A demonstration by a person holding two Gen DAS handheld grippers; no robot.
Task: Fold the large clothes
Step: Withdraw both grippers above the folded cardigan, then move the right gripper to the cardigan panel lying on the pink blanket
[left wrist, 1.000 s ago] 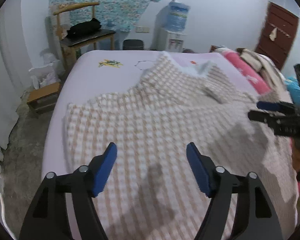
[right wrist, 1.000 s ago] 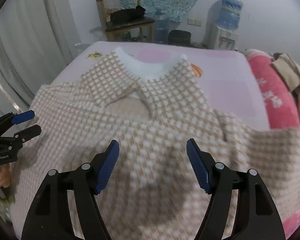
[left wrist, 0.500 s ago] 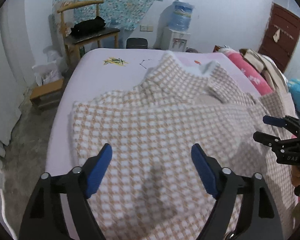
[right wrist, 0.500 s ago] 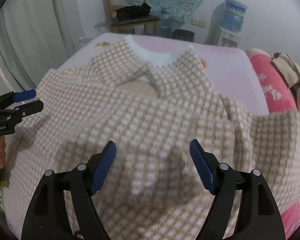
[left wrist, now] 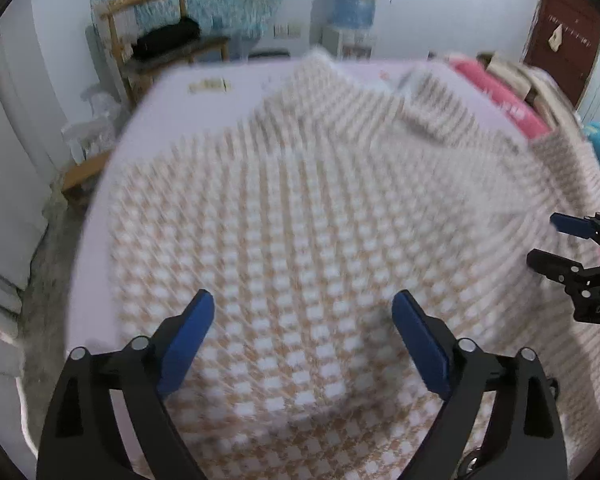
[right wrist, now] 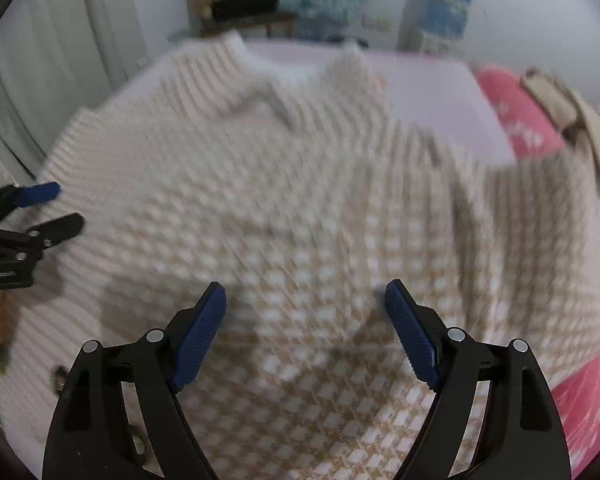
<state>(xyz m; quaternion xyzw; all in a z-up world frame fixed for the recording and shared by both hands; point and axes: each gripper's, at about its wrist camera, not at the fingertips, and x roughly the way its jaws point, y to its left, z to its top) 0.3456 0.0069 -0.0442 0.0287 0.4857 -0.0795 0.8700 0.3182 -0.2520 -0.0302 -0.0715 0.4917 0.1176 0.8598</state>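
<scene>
The sweater (left wrist: 300,208) lies spread on the bed (left wrist: 172,92), collar toward the frame's top, hem at the bottom under both grippers. The left gripper (left wrist: 303,332) and right gripper (right wrist: 305,324) have jaws opening — cloth beneath, nothing pinched — side by side, equally near the hem.

Sweater (left wrist: 300,220) tan-white checked; bed sheet (left wrist: 172,92) lilac.

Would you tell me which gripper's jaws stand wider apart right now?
The left gripper: its opening jaws gape wider over the sweater than the right gripper's.
</scene>
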